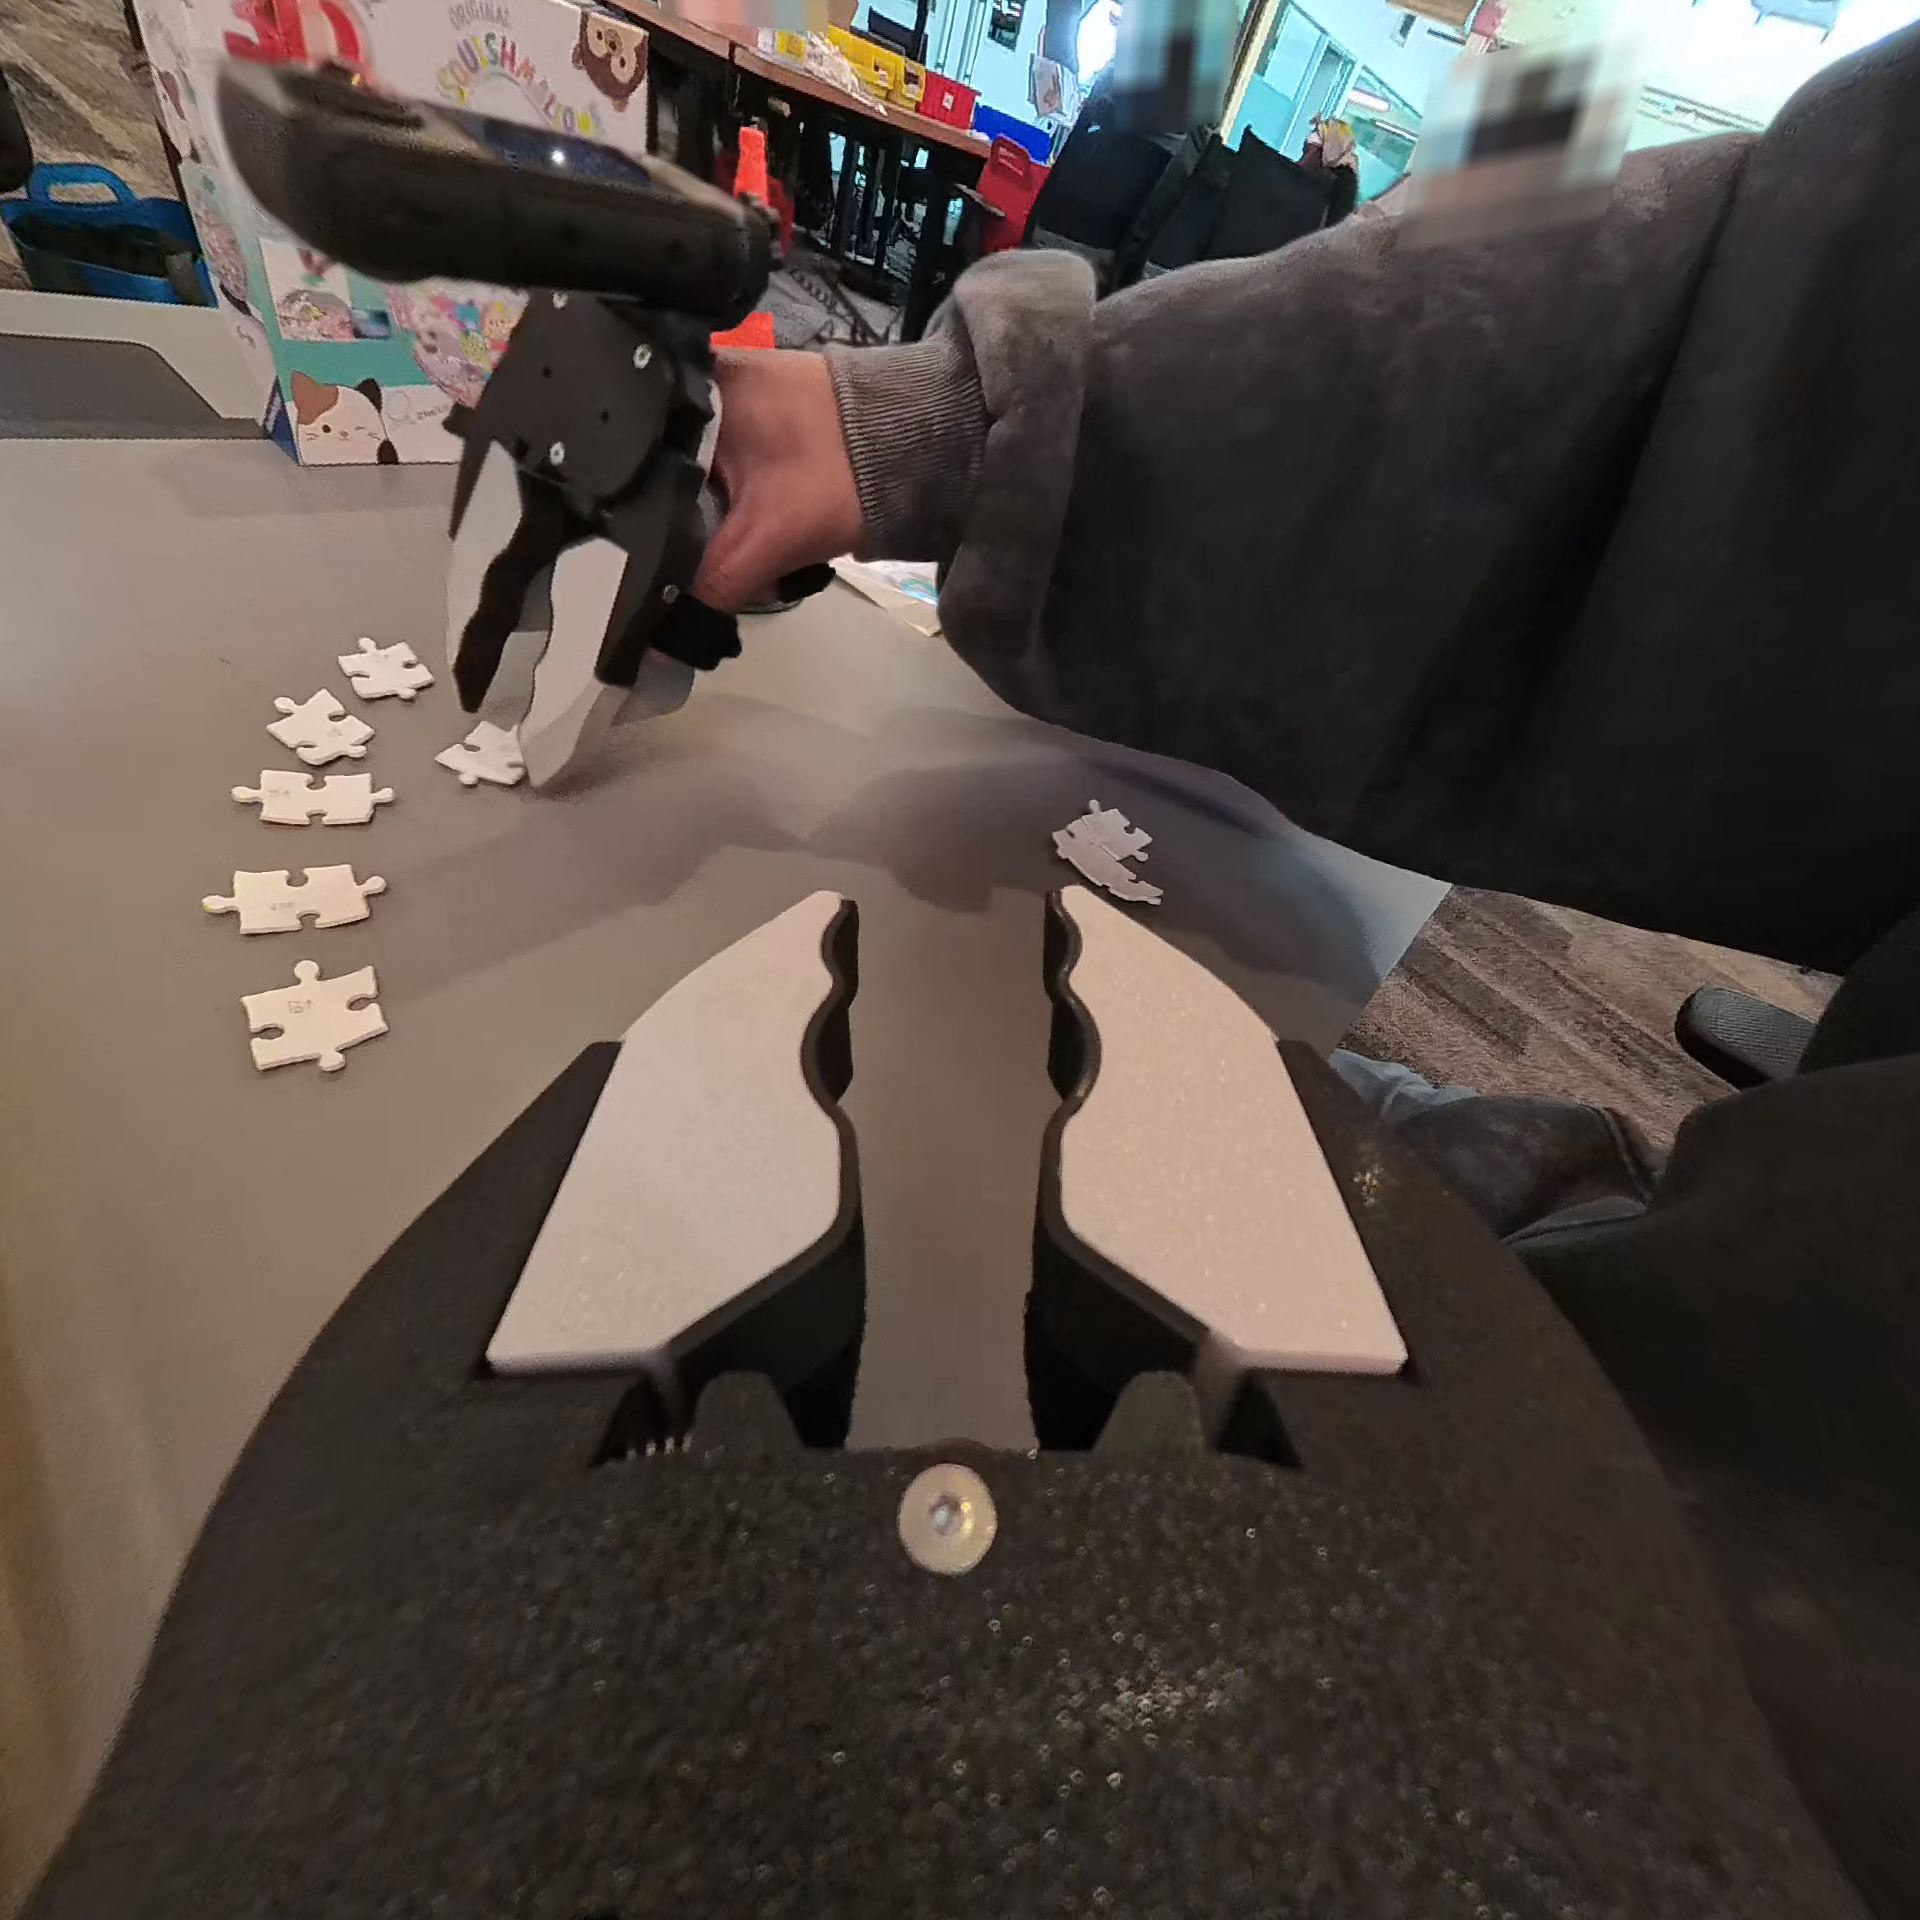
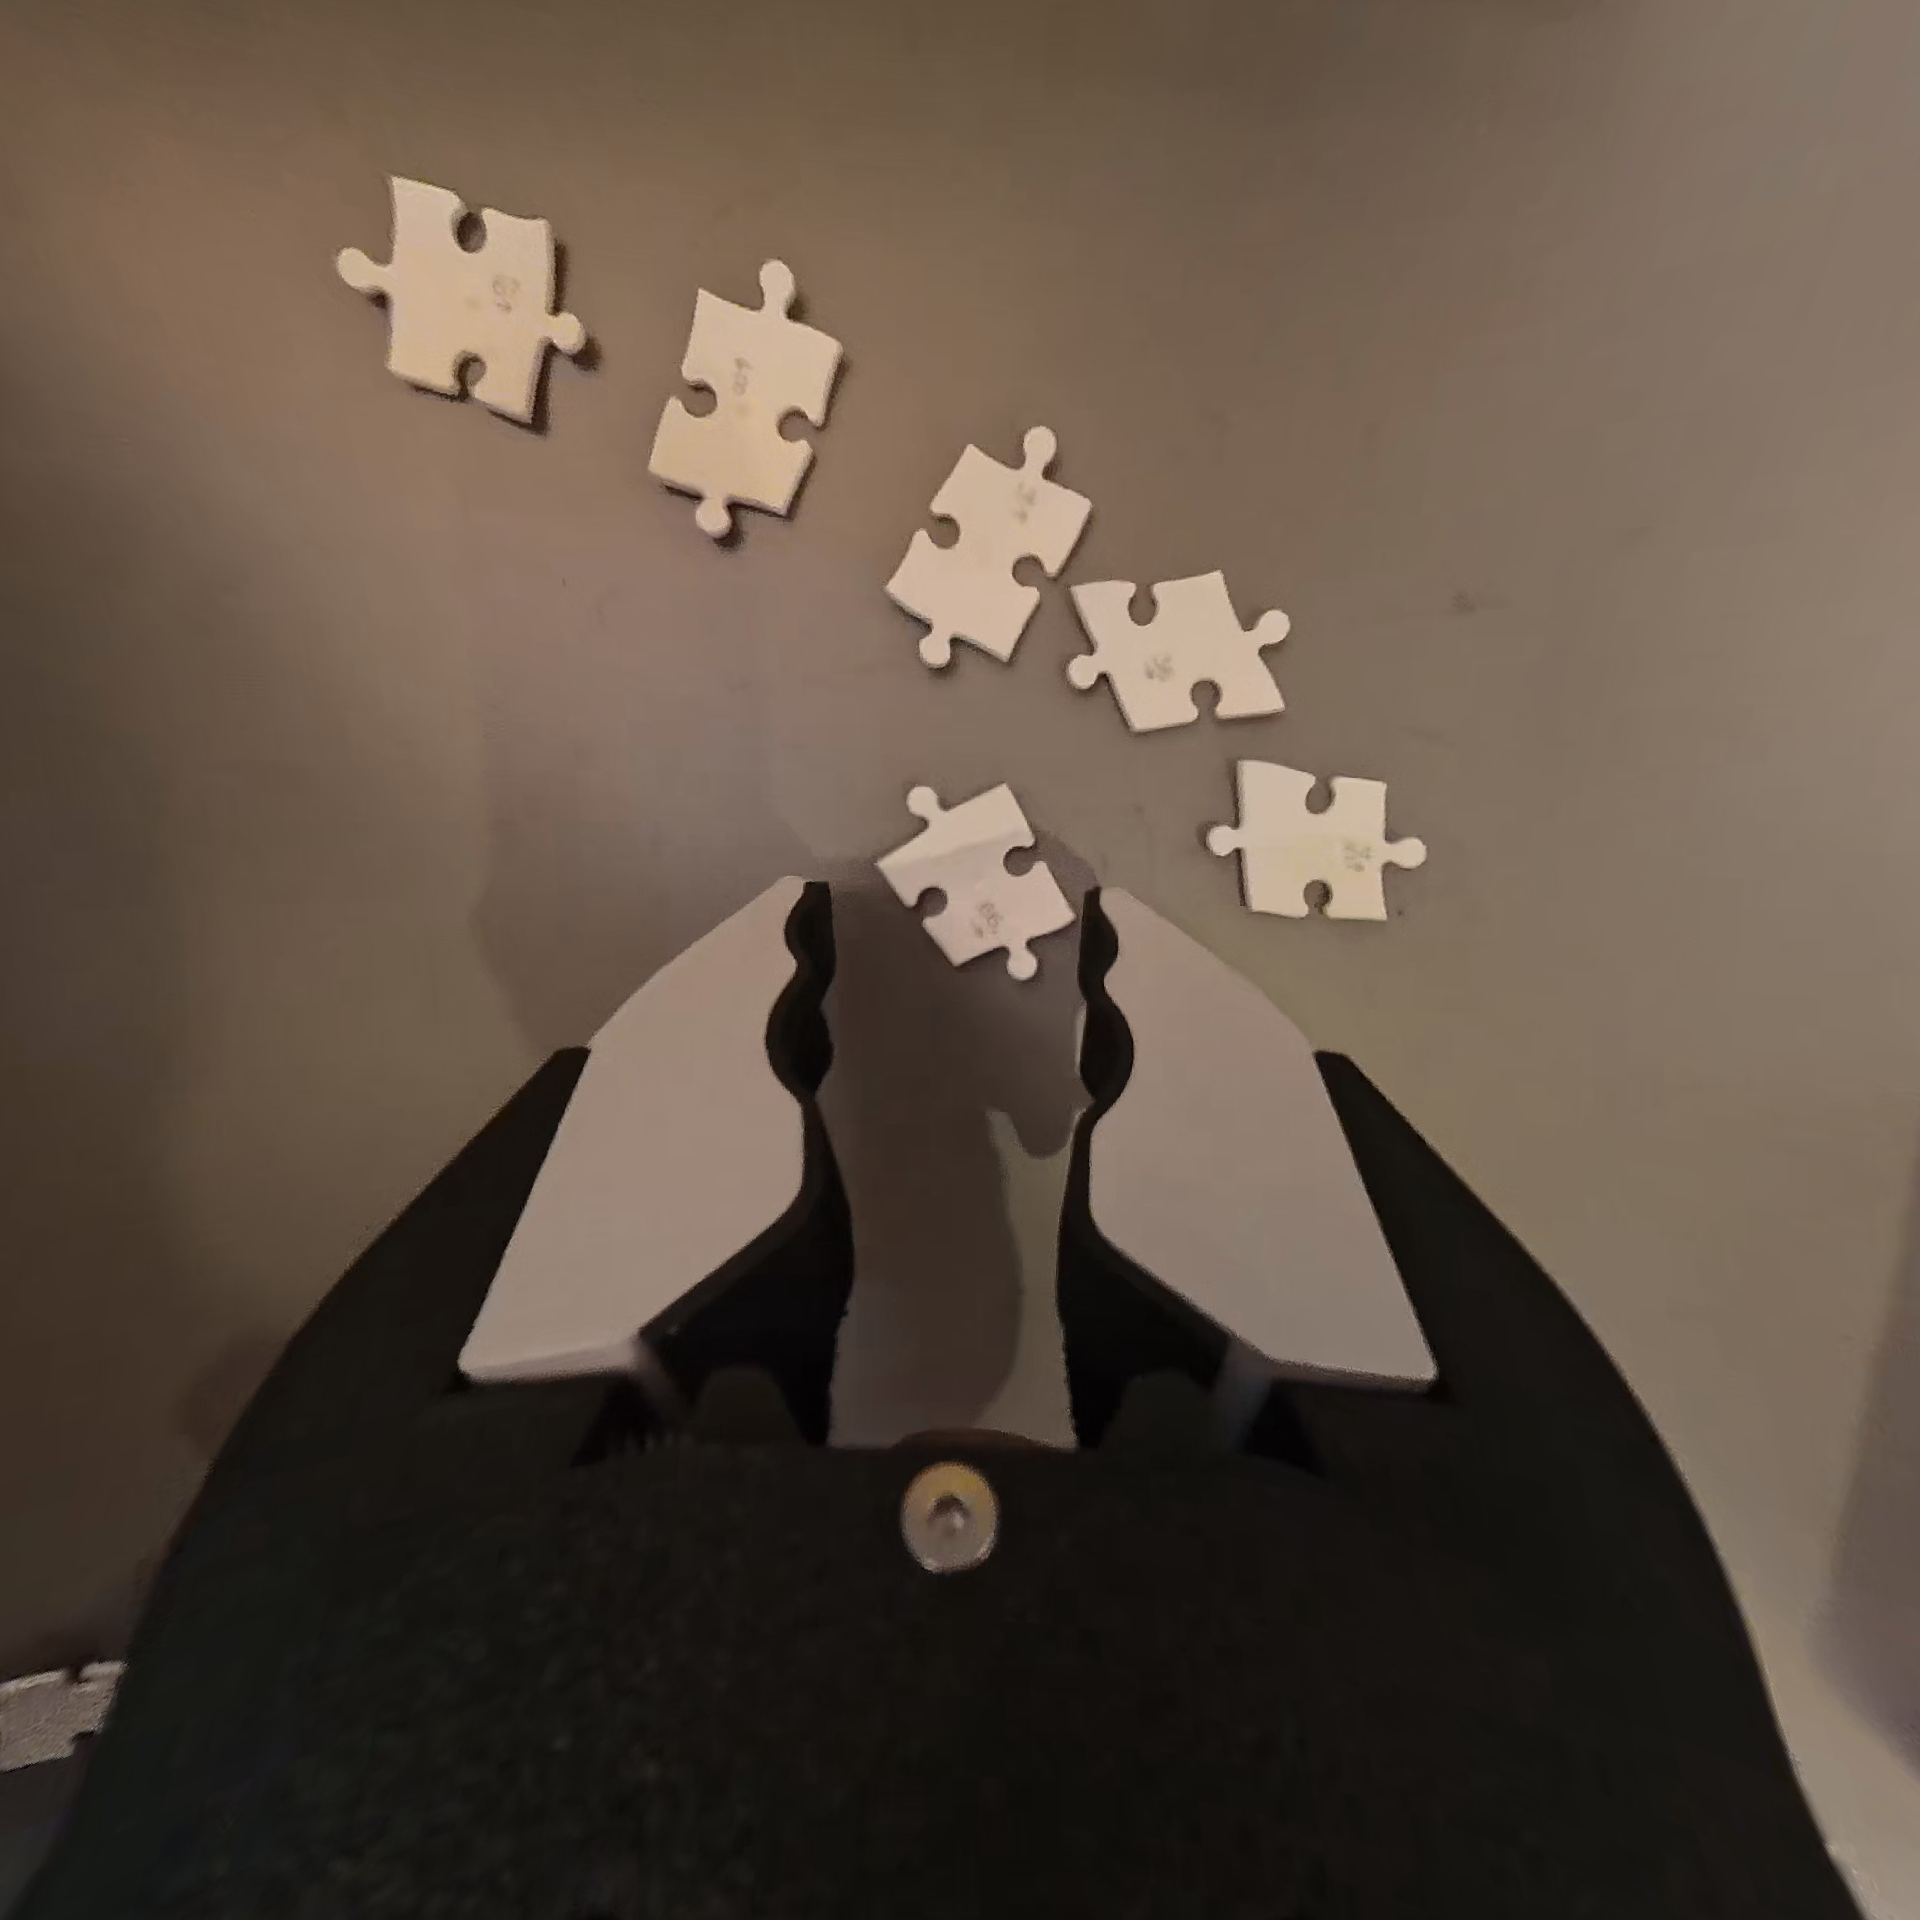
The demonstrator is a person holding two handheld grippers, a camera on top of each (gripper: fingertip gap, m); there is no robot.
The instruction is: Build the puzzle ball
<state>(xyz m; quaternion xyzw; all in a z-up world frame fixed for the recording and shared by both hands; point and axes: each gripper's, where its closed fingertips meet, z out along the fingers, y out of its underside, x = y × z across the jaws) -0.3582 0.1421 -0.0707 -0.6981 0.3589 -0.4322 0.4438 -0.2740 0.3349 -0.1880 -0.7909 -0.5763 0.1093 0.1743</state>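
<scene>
Right gripper (image 2: 956, 894) is hovering jaws apart, empty, tips just at the nearest white puzzle piece (image 2: 977, 881) — contact unclear. Left gripper (image 1: 951, 909) is sitting spread, empty — five more pieces (image 2: 992, 556) lying on the grey table (image 2: 312, 727).

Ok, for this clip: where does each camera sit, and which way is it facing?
Left wrist view: on the left hand-held gripper, looking forward across the grey table; shows its open fingers, the person's sleeve and hand.
Right wrist view: on the right hand-held gripper, pointing steeply down at the table; shows only its open fingers.
Shared: the white puzzle pieces, including the nearest piece at the right hand-held gripper's tips.
</scene>
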